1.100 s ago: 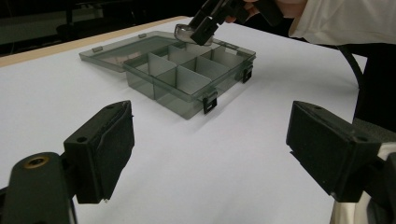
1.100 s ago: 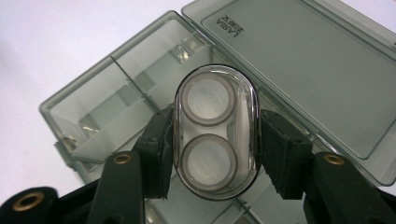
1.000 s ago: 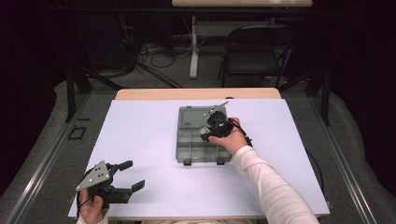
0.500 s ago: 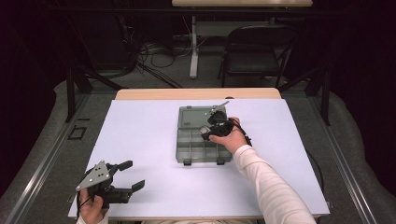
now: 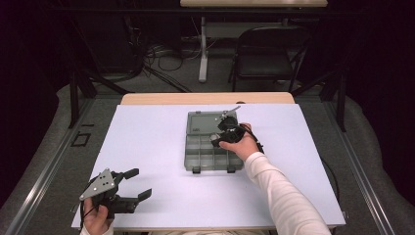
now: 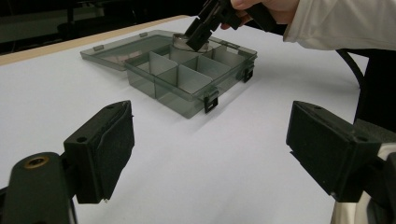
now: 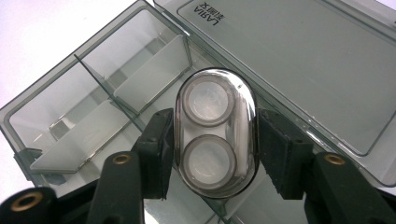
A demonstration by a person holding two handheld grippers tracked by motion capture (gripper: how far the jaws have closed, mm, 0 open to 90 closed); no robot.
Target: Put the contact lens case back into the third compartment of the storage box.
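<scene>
A wooden table (image 5: 147,98) carries a white sheet (image 5: 156,147) that covers nearly all its top, leaving a bare strip along the far edge. A smoky grey compartment box (image 5: 200,156) lies near the sheet's middle, its open lid (image 5: 203,122) flat behind it.

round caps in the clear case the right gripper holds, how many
2, both in the clear case between the right gripper's jaws, over the open box: one cap at the far end, one cap at the near end.
</scene>
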